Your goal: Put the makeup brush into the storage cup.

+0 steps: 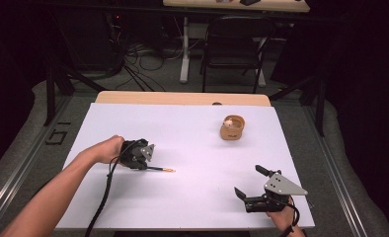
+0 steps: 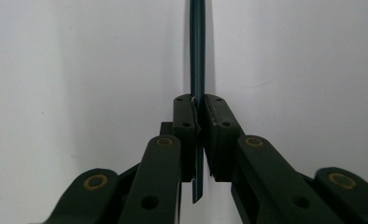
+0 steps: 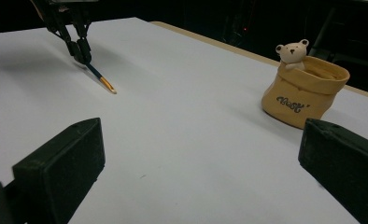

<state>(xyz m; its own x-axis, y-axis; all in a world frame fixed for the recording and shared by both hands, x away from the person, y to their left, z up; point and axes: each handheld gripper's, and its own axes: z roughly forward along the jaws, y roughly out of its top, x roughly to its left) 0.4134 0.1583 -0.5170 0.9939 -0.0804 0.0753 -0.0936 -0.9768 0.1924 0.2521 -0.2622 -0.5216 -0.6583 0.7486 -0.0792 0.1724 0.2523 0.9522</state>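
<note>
My left gripper is shut on a thin dark pencil with an orange tip. It holds the pencil low over the white table, left of centre, with the tip pointing right. In the right gripper view the same pencil hangs from the far gripper, tip touching or nearly touching the table. A tan pouch-shaped holder with a small bear on its rim stands at the back right. My right gripper is open near the front right edge, nothing between its jaws.
A black cable trails from the left gripper toward the front edge. Beyond the table stand a dark chair and a desk leg with floor cables.
</note>
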